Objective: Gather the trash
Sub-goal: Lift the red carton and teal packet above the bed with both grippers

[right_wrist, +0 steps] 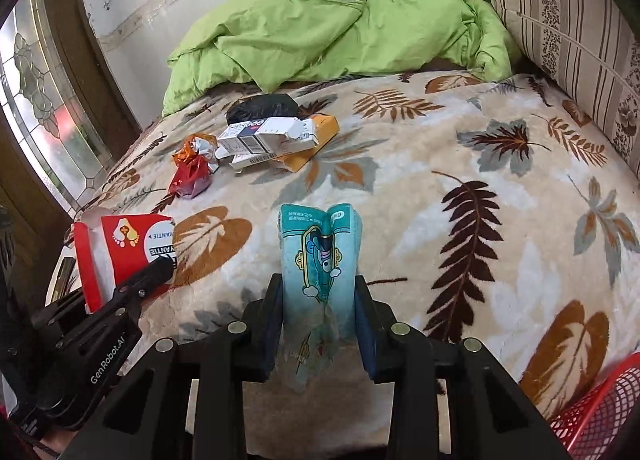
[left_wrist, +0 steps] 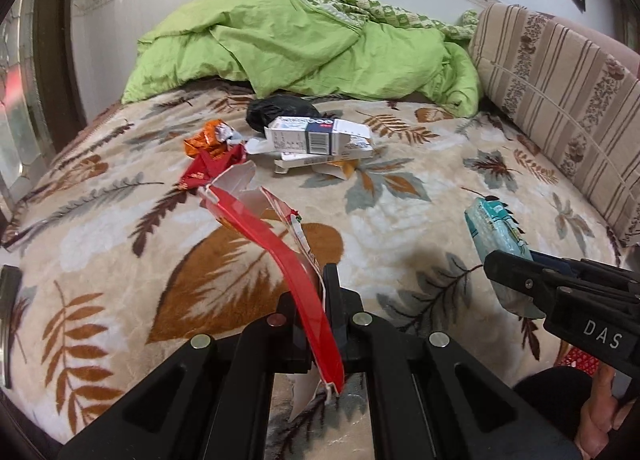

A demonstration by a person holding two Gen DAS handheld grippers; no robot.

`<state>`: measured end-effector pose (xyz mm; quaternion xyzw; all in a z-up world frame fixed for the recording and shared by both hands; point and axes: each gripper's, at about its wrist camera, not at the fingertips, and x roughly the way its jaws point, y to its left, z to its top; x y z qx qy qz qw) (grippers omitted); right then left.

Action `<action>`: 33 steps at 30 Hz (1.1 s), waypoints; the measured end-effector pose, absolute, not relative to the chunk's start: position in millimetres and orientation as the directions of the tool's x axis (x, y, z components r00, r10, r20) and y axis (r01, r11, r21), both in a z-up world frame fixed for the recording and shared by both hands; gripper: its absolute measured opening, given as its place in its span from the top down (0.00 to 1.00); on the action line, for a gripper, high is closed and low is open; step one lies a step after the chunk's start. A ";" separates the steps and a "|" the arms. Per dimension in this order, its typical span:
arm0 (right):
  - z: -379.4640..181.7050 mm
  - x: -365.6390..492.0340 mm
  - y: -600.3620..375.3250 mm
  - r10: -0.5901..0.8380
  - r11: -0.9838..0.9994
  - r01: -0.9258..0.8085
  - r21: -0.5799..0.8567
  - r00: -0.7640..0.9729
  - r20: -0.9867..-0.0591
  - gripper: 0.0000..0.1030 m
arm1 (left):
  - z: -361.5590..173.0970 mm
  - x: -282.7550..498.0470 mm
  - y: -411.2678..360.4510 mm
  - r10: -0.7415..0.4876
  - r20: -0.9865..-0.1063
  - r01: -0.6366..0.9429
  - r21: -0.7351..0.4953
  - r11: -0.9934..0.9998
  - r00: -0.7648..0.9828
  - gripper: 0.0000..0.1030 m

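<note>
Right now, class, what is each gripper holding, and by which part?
The left gripper pinches a flattened red carton at its near end. The right gripper squeezes a blue wrapper across its lower half.

left wrist: low, close over bed (left_wrist: 400, 212) | right wrist: same | shared: litter

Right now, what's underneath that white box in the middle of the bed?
The white box rests on a flattened white carton and a flat orange box. A black bag lies behind. Anything beneath them is hidden.
</note>
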<state>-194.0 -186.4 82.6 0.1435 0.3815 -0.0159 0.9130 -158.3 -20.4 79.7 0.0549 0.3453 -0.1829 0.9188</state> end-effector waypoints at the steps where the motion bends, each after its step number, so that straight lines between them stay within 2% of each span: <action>1: 82.5 -194.2 -186.6 0.083 0.958 0.136 0.252 0.710 -0.699 0.66 | 80.3 -159.1 -20.9 -0.283 -0.651 0.366 -0.009 0.931 0.704 0.96; 13: 81.6 -196.5 -192.7 0.090 0.950 0.148 0.276 0.715 -0.693 0.66 | 79.6 -159.5 -23.5 -0.243 -0.642 0.350 0.042 0.936 0.727 0.96; 33: 80.9 -195.6 -193.2 0.092 0.948 0.152 0.278 0.709 -0.699 0.66 | 78.0 -158.9 -23.9 -0.245 -0.645 0.349 0.036 0.937 0.724 0.96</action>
